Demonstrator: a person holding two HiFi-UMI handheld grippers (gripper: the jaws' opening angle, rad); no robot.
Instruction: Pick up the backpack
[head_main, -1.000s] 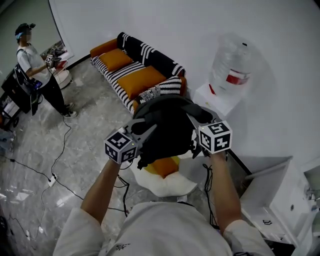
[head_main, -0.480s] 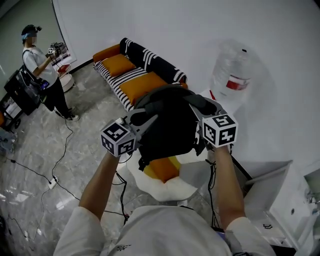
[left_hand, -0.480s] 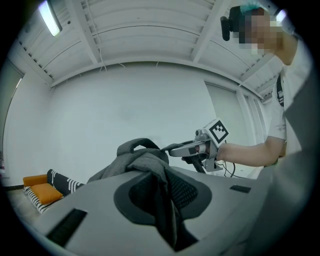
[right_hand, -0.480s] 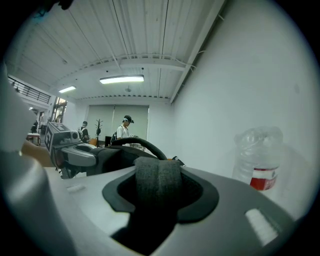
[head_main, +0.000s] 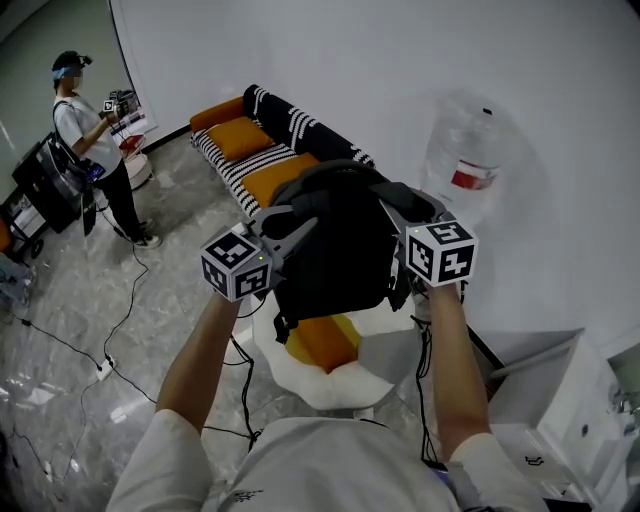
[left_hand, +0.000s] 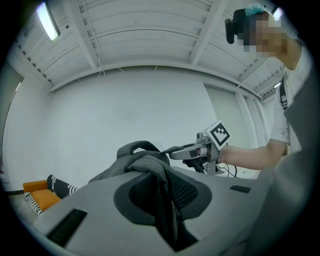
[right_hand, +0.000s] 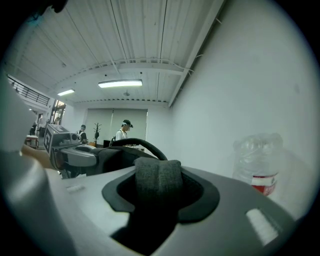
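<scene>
The backpack (head_main: 335, 250) hangs in the air between your two grippers, apparently clear above the middle of the white seat (head_main: 345, 388) with its orange cushion (head_main: 322, 340), so the pick-up looks as good as done. Your left gripper (left_hand: 162, 195) is clamped on a fold of its grey fabric, and your right gripper (right_hand: 160, 192) on a padded strap (right_hand: 157, 172). All that seems left is holding it steady.

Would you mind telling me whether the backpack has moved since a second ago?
Yes, upward: the backpack now sits higher relative to the white stool below it, uncovering more of the orange cushion on it.
</scene>
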